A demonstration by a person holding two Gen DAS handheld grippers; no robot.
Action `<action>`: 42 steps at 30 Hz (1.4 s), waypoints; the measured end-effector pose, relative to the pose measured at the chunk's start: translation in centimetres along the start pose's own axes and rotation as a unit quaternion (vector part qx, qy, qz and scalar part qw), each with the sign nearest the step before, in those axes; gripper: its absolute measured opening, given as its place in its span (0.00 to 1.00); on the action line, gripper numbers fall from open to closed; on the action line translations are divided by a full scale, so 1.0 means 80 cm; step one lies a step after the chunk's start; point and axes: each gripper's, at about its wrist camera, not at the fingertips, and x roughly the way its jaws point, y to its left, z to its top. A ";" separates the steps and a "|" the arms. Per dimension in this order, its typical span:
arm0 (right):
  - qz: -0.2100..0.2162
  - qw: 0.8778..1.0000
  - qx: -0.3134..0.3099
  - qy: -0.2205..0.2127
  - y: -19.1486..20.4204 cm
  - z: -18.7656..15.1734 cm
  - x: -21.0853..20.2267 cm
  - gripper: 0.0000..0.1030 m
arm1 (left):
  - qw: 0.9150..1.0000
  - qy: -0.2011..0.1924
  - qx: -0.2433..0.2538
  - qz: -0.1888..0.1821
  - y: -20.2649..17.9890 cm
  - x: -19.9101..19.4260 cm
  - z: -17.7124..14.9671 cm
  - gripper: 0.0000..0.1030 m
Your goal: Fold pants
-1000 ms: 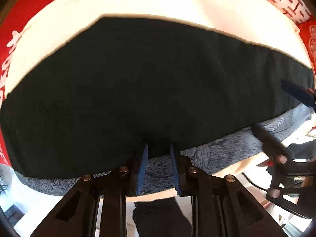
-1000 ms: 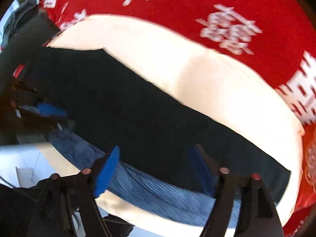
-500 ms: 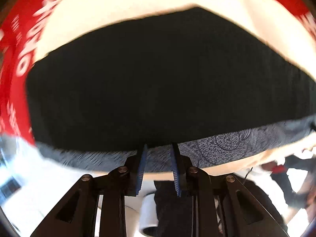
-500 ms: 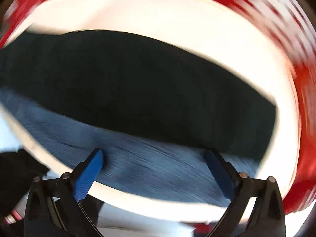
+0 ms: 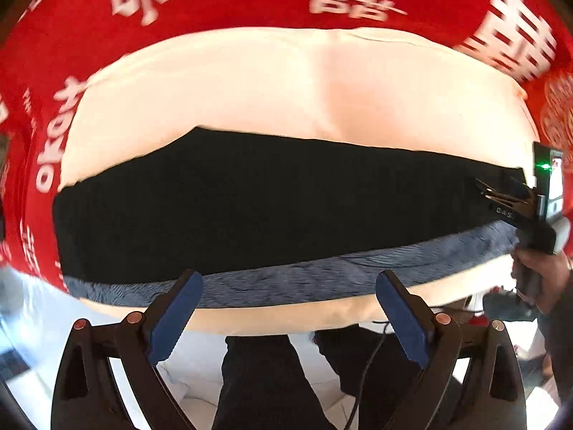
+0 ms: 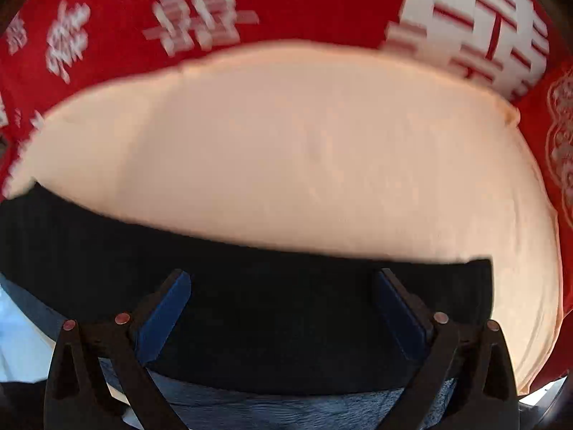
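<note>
Pants [image 5: 272, 208], black and folded into a long flat band, lay across a cream cloth [image 5: 286, 86] that covered the near part of a red cloth with white characters [image 5: 250, 3]. In the left wrist view, a strip of blue patterned fabric [image 5: 322, 279] showed along the near edge of the pants, touching them. The left gripper [image 5: 286, 308] hung above that near edge; its jaws had just been opening and stood spread wide, with nothing between them and no contact with the pants. At the right end of the pants the right gripper [image 5: 515, 197] was seen from the side, gripped by a hand [image 5: 537, 272]. Below the cloth's edge, a person's dark trouser legs [image 5: 272, 376] stood on a pale floor [image 5: 28, 308].

In the right wrist view, the pants [image 6: 250, 286] filled the lower half, their right end lying squarely on the cream cloth [image 6: 304, 150], with the red cloth [image 6: 304, 3] beyond. The right gripper [image 6: 283, 311] sat over the black fabric; its jaws had just been opening and were spread wide, pinching nothing. Blue fabric [image 6: 286, 408] showed at the bottom edge.
</note>
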 end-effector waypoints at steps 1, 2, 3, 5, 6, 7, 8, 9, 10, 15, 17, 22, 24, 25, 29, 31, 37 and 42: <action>-0.009 1.000 0.009 0.000 -0.017 -0.010 0.004 0.98 | 1.000 0.001 0.002 0.000 0.004 -0.002 0.019 0.95; -0.002 0.999 0.025 -0.020 -0.041 -0.021 -0.002 0.98 | 1.000 0.001 0.004 -0.001 0.007 -0.005 0.023 0.95; -0.003 0.999 0.035 -0.035 -0.059 -0.030 -0.012 0.94 | 1.000 0.003 0.002 0.000 0.004 -0.006 0.023 0.95; 0.014 0.999 0.016 -0.039 -0.068 -0.043 -0.029 0.94 | 1.000 0.013 -0.005 0.008 0.023 0.002 0.029 0.95; 0.001 0.999 -0.001 -0.043 -0.058 -0.047 -0.038 0.94 | 1.000 0.022 -0.013 0.019 0.029 0.008 0.029 0.95; 0.013 0.998 -0.020 -0.054 -0.048 -0.049 -0.046 0.94 | 0.999 0.032 -0.022 0.030 0.036 0.013 0.029 0.95; 0.037 0.996 -0.044 -0.066 -0.030 -0.056 -0.052 0.96 | 0.998 0.038 -0.027 0.035 0.037 0.011 0.035 0.95; 0.046 0.994 -0.072 -0.067 -0.009 -0.064 -0.053 0.99 | 0.997 0.045 -0.030 0.048 0.042 0.012 0.035 0.95; 0.042 0.993 -0.089 -0.062 0.001 -0.068 -0.047 0.99 | 0.997 0.045 -0.030 0.053 0.046 0.013 0.035 0.95; -0.001 0.999 -0.011 -0.034 -0.040 -0.126 -0.020 0.99 | 0.995 0.033 -0.063 0.065 0.093 -0.007 0.027 0.95; -0.012 0.999 -0.029 -0.020 -0.049 -0.136 -0.026 0.99 | 0.994 0.034 -0.080 0.066 0.111 -0.006 0.025 0.95; -0.029 0.998 0.020 -0.049 -0.066 -0.148 -0.040 0.99 | 0.990 0.045 -0.108 0.083 0.166 0.002 0.029 0.95; -0.053 0.999 0.001 -0.007 -0.063 -0.150 -0.019 1.00 | 0.989 0.045 -0.108 0.086 0.181 0.003 0.033 0.95; -0.062 0.998 -0.011 -0.011 -0.058 -0.147 -0.023 1.00 | 0.990 0.040 -0.111 0.083 0.191 0.001 0.033 0.95; -0.060 0.998 0.016 0.024 -0.056 -0.138 -0.058 1.00 | 0.986 0.027 -0.149 0.073 0.251 0.011 0.028 0.95; -0.064 0.997 0.025 0.019 -0.047 -0.136 -0.086 1.00 | 0.982 0.029 -0.168 0.078 0.278 0.021 0.025 0.95; -0.042 0.998 0.046 0.023 0.004 -0.115 -0.162 1.00 | 0.990 0.006 -0.123 0.074 0.314 0.059 0.036 0.95; -0.022 0.999 0.010 0.036 0.096 -0.061 -0.179 1.00 | 0.998 -0.004 -0.018 0.053 0.290 0.095 0.050 0.95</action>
